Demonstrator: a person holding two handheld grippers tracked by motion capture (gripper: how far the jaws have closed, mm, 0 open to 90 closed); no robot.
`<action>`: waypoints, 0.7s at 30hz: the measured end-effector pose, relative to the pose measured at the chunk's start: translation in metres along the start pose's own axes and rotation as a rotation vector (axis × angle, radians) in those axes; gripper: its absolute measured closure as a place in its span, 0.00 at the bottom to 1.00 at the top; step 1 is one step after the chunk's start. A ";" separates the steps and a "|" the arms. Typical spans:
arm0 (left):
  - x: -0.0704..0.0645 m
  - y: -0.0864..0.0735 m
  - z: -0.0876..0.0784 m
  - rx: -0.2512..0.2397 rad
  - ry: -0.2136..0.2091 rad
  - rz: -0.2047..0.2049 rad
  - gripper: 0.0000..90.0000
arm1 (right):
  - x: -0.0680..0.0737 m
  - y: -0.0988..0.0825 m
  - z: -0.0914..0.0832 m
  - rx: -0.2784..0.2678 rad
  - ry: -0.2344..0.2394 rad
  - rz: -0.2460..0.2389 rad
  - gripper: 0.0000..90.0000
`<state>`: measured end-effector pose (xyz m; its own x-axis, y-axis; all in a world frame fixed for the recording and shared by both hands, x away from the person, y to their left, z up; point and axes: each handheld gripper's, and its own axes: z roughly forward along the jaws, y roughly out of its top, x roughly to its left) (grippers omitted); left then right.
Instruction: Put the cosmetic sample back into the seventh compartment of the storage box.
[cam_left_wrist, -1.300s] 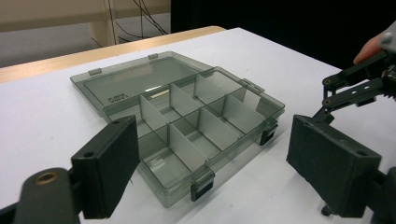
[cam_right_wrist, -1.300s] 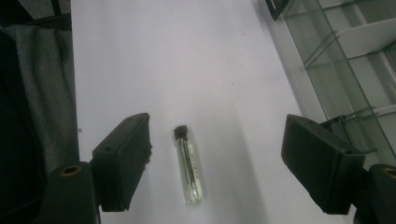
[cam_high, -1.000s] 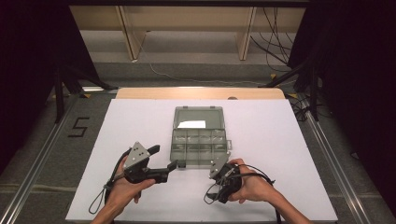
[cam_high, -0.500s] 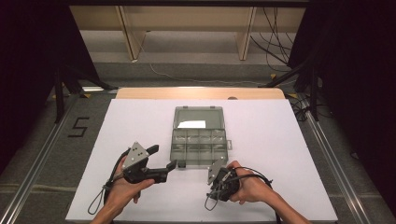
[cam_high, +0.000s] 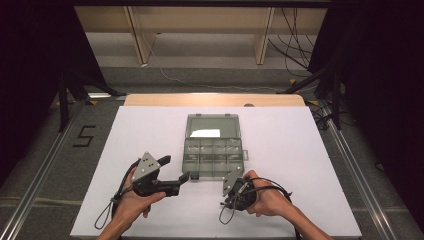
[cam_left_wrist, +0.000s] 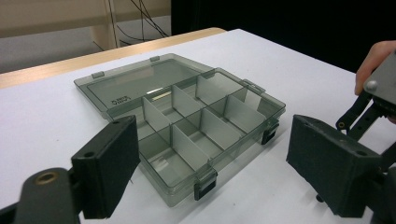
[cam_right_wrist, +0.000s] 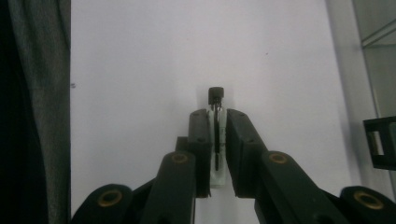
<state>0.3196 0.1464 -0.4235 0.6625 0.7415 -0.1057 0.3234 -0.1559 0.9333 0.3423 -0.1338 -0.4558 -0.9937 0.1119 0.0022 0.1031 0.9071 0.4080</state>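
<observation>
Nearest the lower edge of the high view: two forearms and hands on a white tabletop (cam_high: 300, 150), each with a gripper.

Right gripper (cam_high: 233, 186), near the front right corner of the box: fingers (cam_right_wrist: 201, 135) just drawn in, now narrow and clamped on a small thin part with a dark cap (cam_right_wrist: 215, 93); cap projecting past the fingertips, a pale strip squeezed between the pads, bare tabletop underneath. Exact nature of the part too small to tell. Cable looped beside the hand.

Left gripper (cam_high: 186, 176), left of the box and aimed at its front left corner: fingers (cam_left_wrist: 109, 158) spread wide, nothing between them, box in sight across the gap. Grey three-cornered plate (cam_high: 146, 163) on top, cable trailing toward the tabletop's front edge.

Middle of the tabletop: grey see-through compartment box (cam_high: 213, 156), open, lid (cam_high: 212, 126) laid flat on the far side. Two rows of compartments split by pale dividers (cam_left_wrist: 187, 149), no contents visible; two dark latches (cam_left_wrist: 205, 184) on the near wall. White patch (cam_high: 205, 133) within the lid.

Far edge: strip of light wood (cam_high: 150, 100). Beyond: grey floor, wooden legs (cam_high: 264, 35), dark cables (cam_high: 295, 30). On the floor at left: black mark shaped like a five (cam_high: 84, 136).
</observation>
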 end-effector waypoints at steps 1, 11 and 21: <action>0.000 0.000 0.000 0.000 0.000 0.000 0.18 | 0.000 0.000 0.000 0.000 0.000 0.000 0.90; 0.000 0.000 0.000 -0.001 0.000 0.000 0.18 | -0.012 -0.001 -0.018 -0.115 -0.067 0.058 0.90; 0.000 0.001 0.000 -0.005 -0.001 0.002 0.18 | -0.023 -0.008 -0.031 -0.244 -0.182 0.151 0.90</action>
<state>0.3199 0.1467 -0.4228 0.6636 0.7408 -0.1045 0.3189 -0.1538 0.9352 0.3628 -0.1560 -0.4308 -0.9416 0.3282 -0.0751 0.2130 0.7536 0.6219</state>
